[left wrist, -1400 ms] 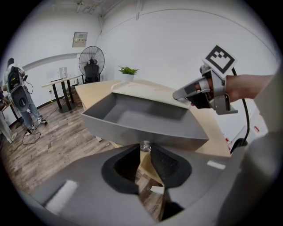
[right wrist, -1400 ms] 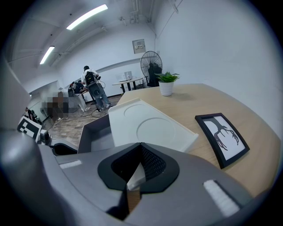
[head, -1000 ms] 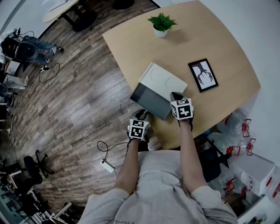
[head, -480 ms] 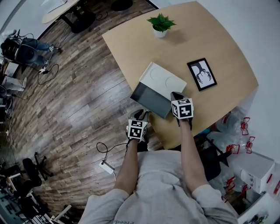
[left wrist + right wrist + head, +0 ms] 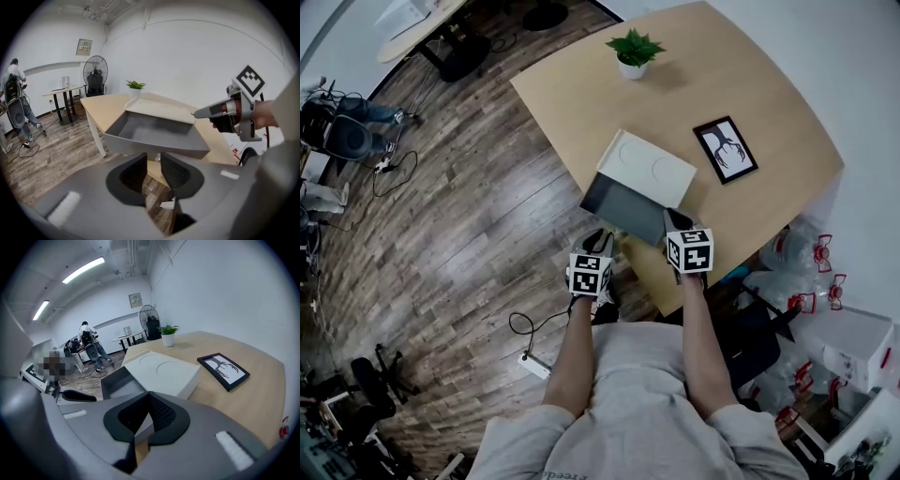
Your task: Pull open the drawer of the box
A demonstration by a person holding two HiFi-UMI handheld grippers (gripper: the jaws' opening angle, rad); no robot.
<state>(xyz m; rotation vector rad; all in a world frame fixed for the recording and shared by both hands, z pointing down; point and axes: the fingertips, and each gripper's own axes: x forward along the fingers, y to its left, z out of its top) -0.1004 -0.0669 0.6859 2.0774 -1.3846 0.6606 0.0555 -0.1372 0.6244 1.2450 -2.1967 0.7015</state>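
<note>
Now right claw clamped on pulled-out drawer front wall, left claw narrowly apart, touching nothing.

box ahead of right gripper: white, matt, smooth | drawer ahead of left gripper: grey, matt, smooth | table: pale wood-look, smooth | floor: dark grained wood planks | gripper shells: grey matt plastic | pads: black, finely dimpled
</note>
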